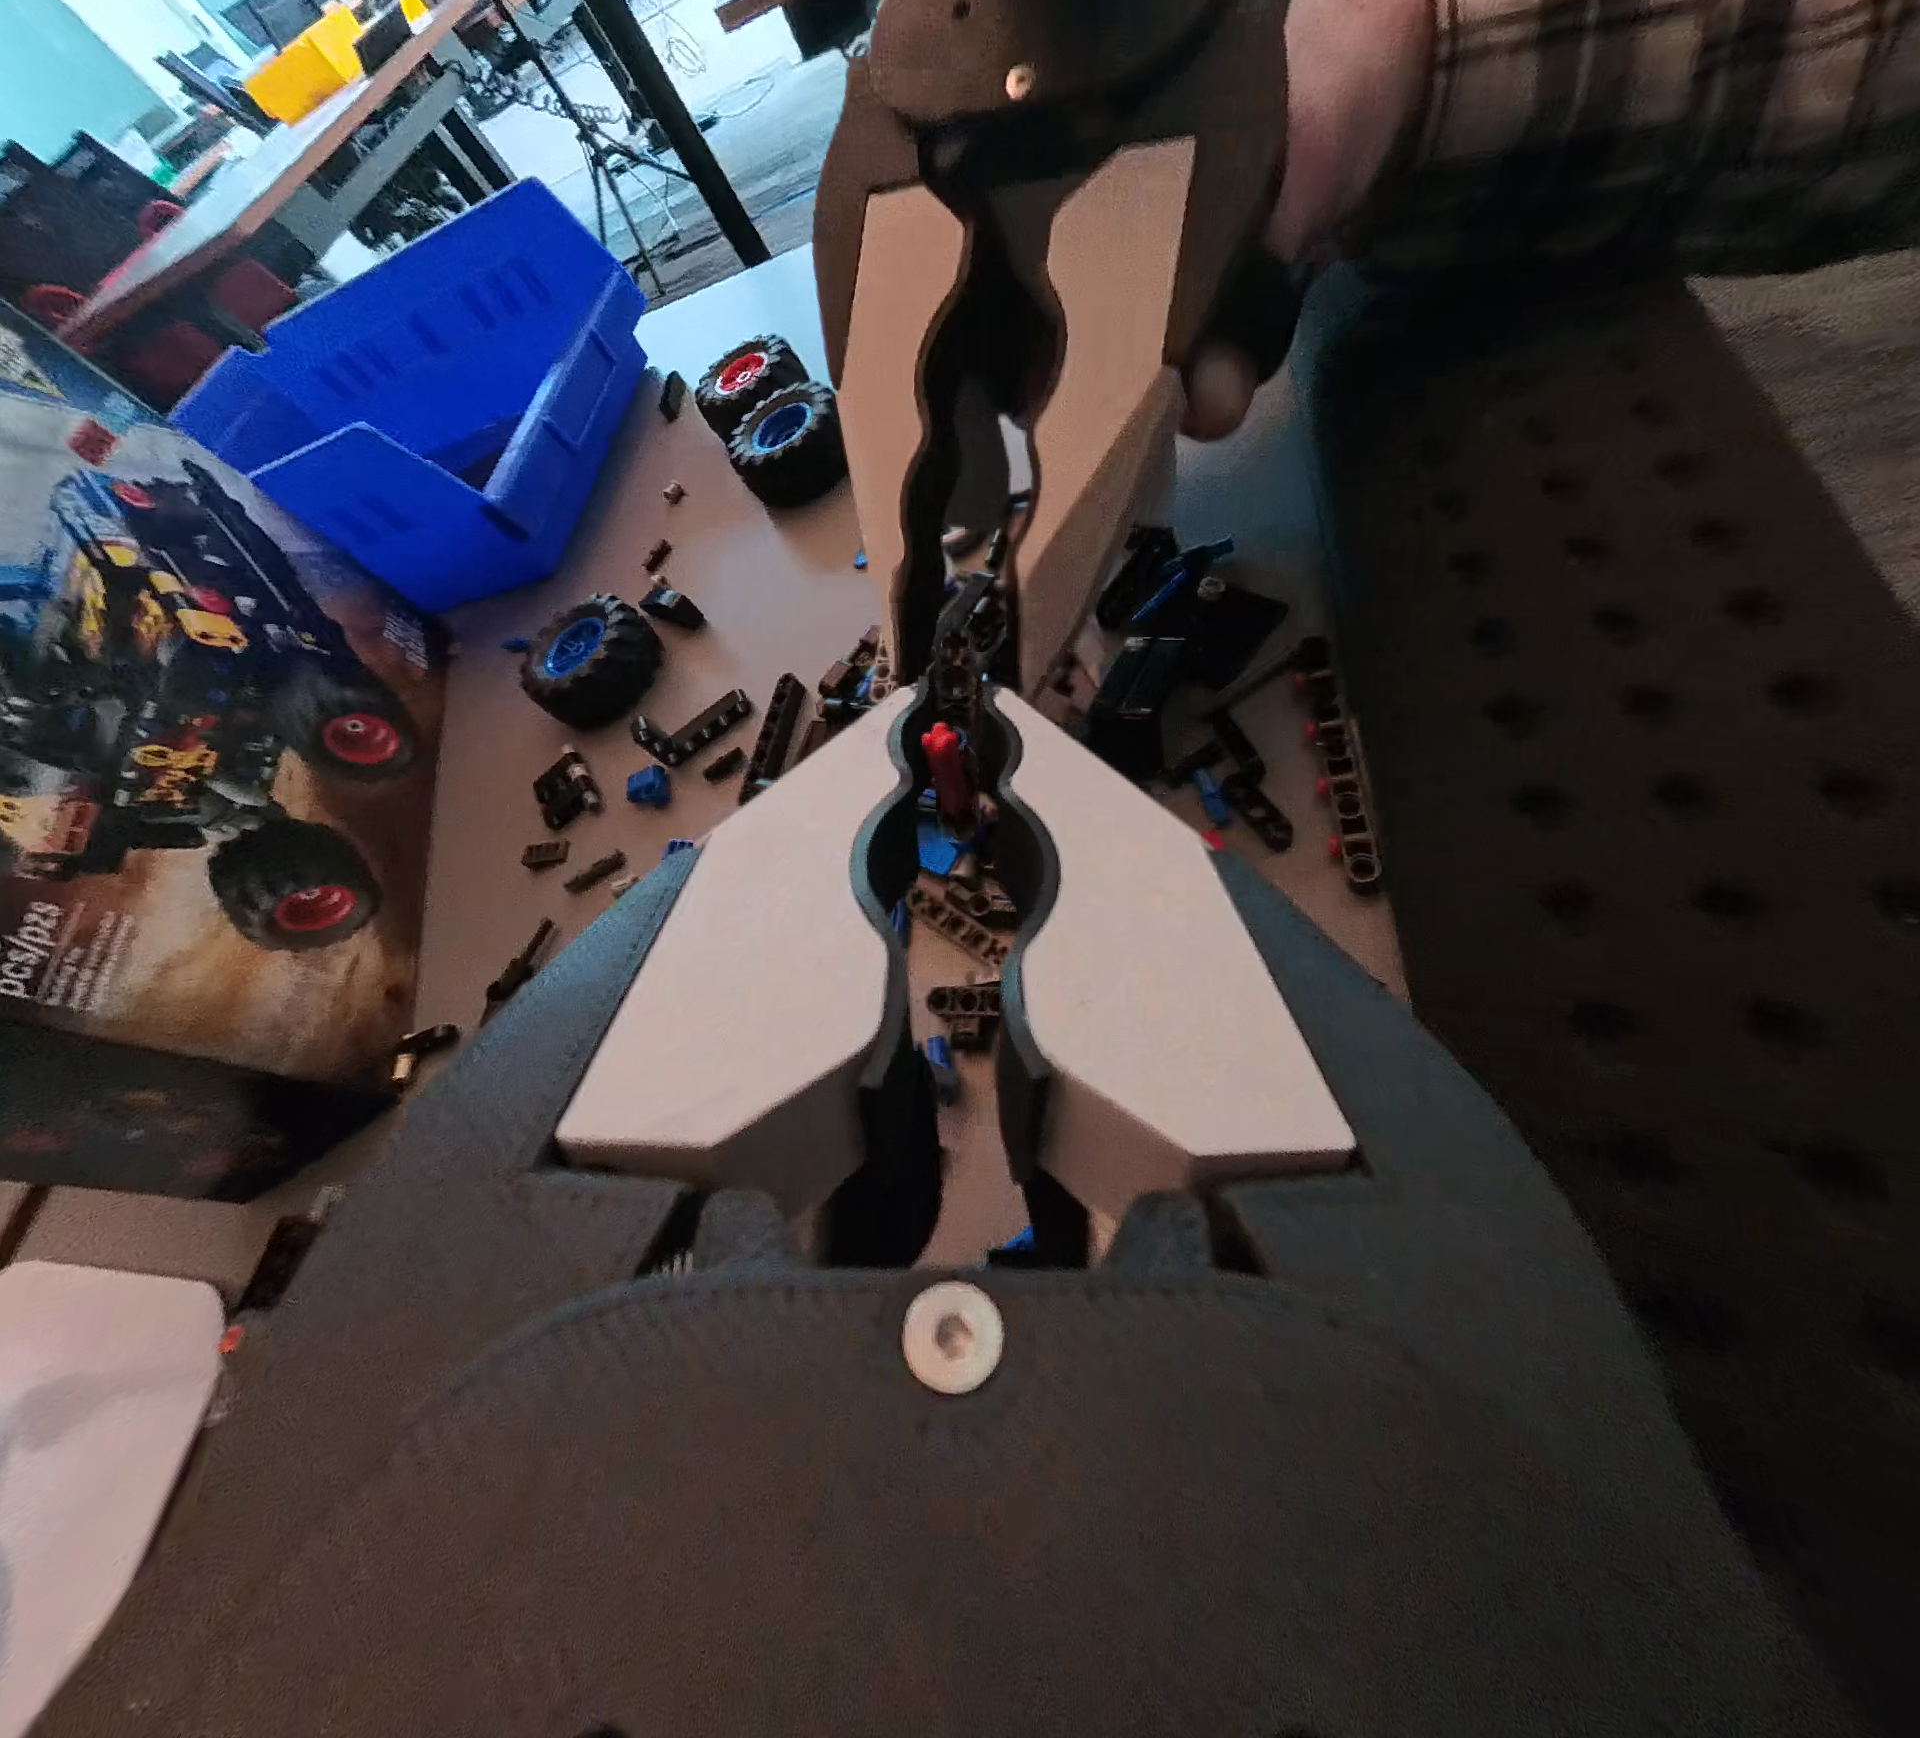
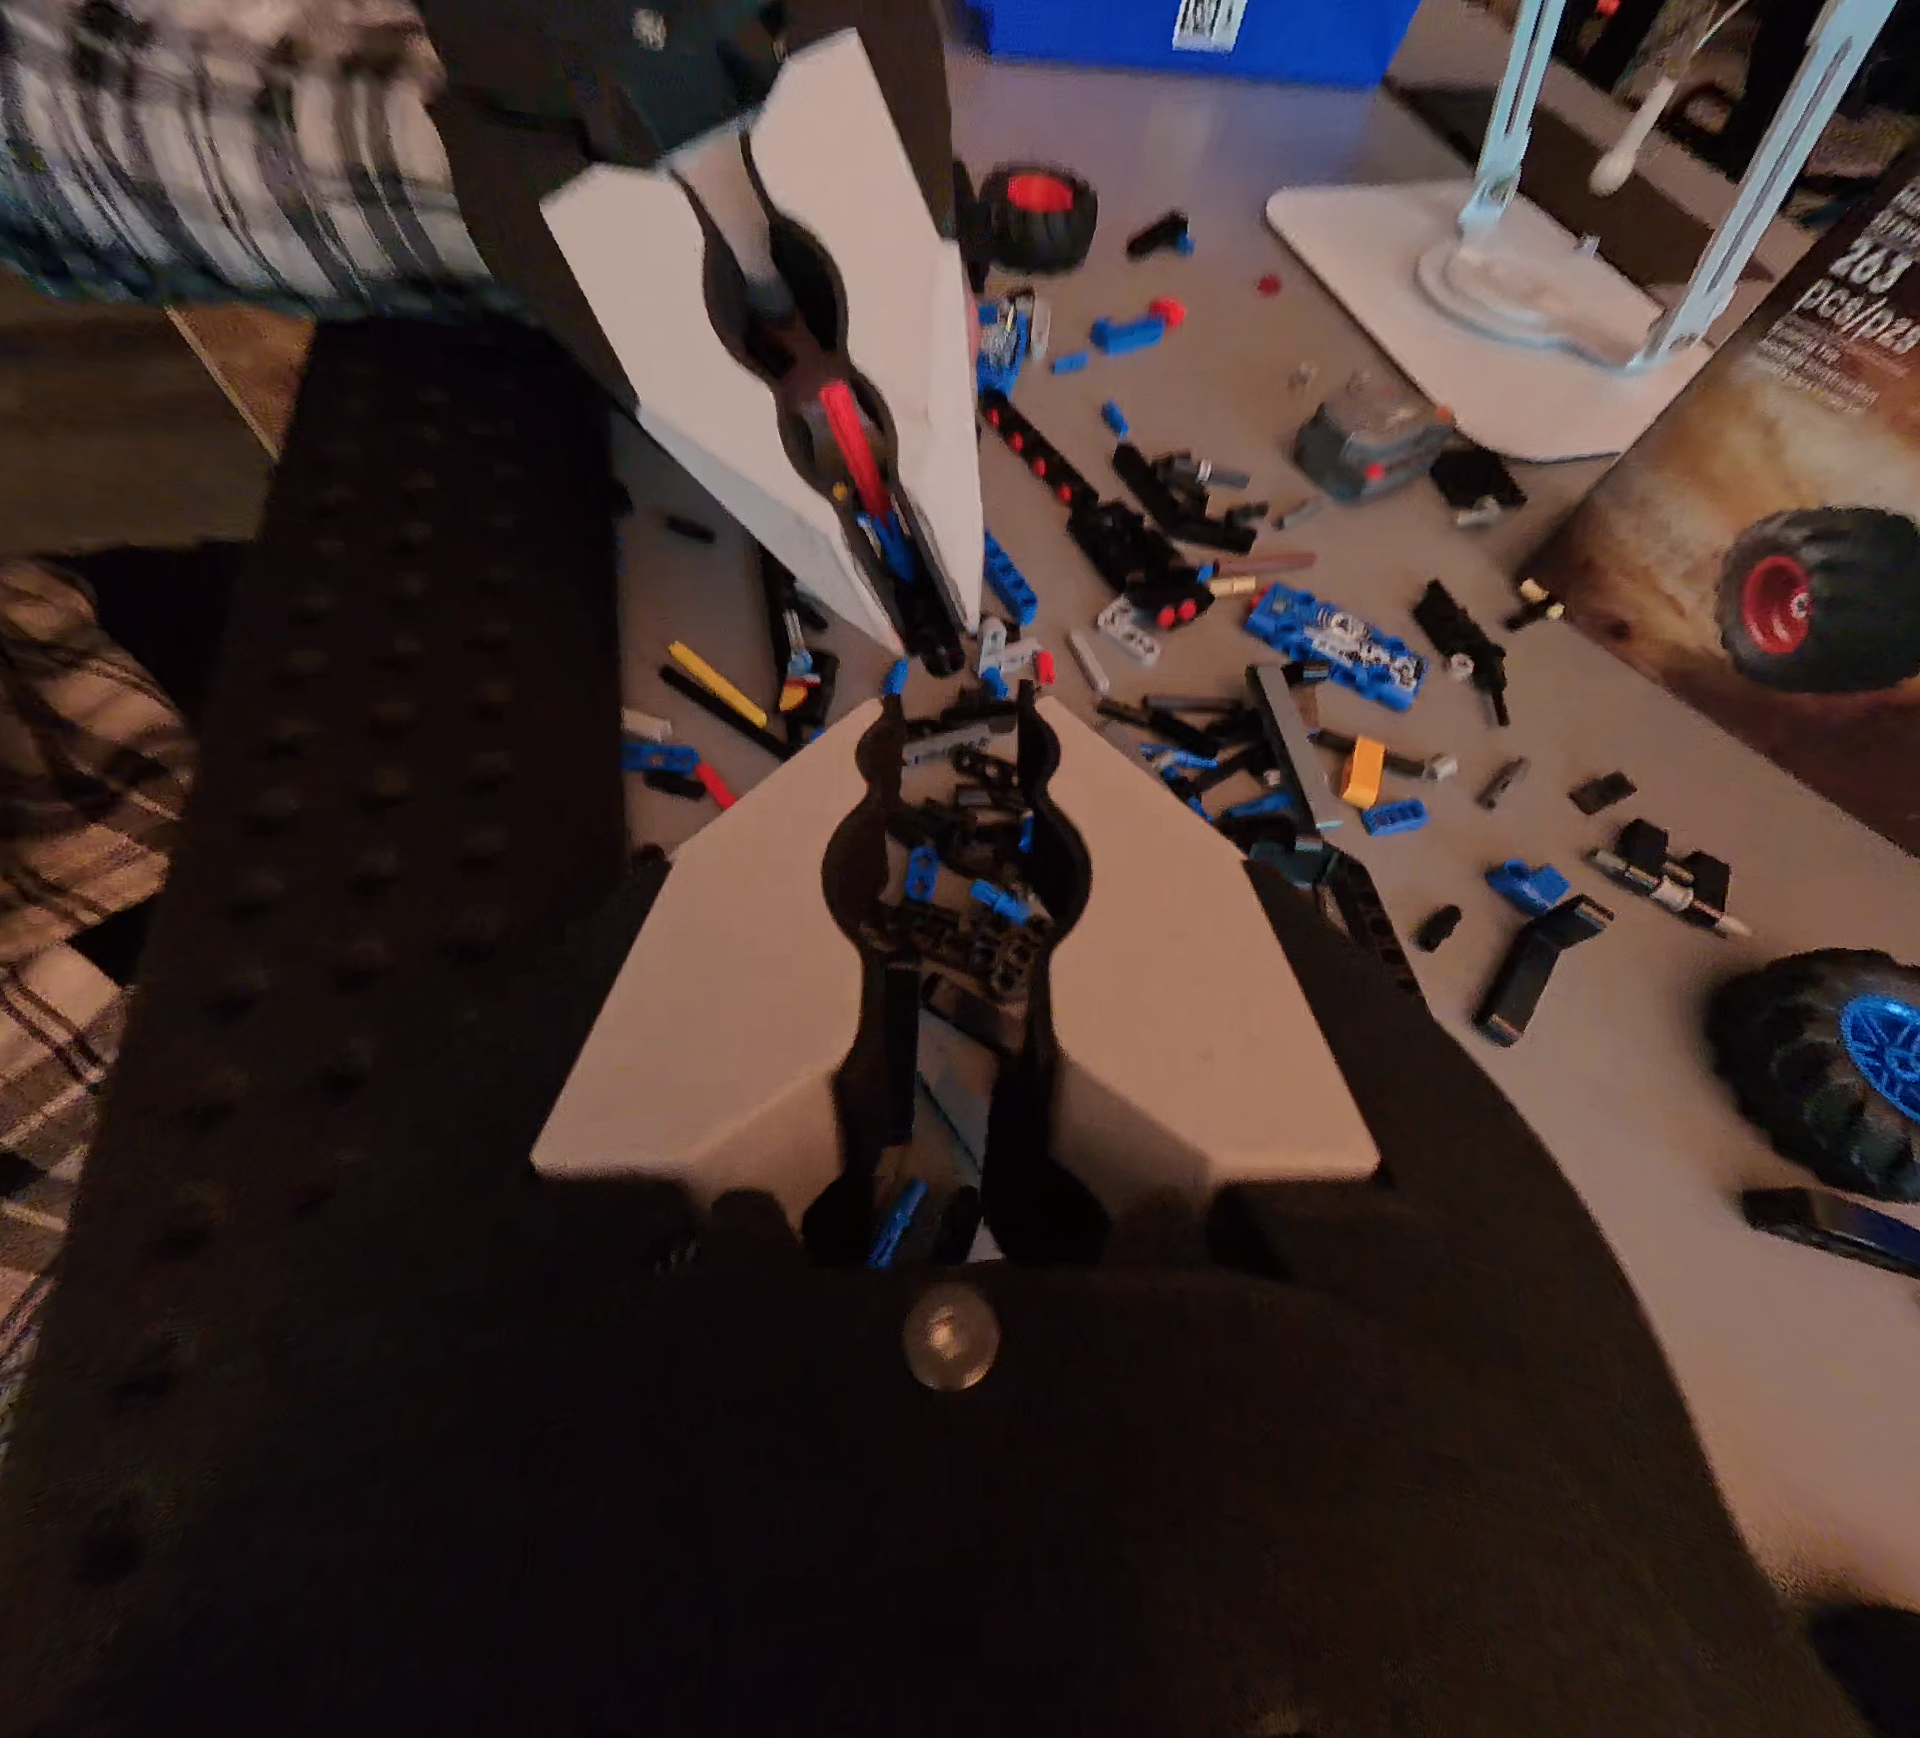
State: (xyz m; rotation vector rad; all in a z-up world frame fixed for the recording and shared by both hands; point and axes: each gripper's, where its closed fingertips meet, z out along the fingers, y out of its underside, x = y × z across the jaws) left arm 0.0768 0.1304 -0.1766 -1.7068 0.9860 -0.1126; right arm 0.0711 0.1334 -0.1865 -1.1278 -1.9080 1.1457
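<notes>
A: Bricks [image 2: 1335,649] lie loose all over the table [image 1: 748,566] in front of the blue bin [image 1: 447,400]. Only the right wrist view shows the white stand [image 2: 1475,317] beside the bin. Only the left wrist view shows the printed box [image 1: 187,753] lying flat next to it.

B: And the grippers?

A: They meet tip to tip over the pile, on the near side of the bin. The left gripper [image 1: 954,696] has its fingers drawn almost together, clamped on a small red-and-black assembly [image 2: 854,452]. From the right wrist view the piece runs lengthwise down the gap.

B: The right one?

A: The right gripper [image 2: 956,712] points down steeply, held by a hand [image 1: 1340,109] in a plaid sleeve [image 1: 1662,57]. Its fingers leave only a narrow slit, with the tips at the black end of the assembly. I cannot tell whether they actually pinch it.

B: Why not?

A: Both views are blurred there, and dark bricks behind the slit merge with the piece. A blue-hubbed wheel [image 1: 590,658] sits just in front of the bin.
</notes>
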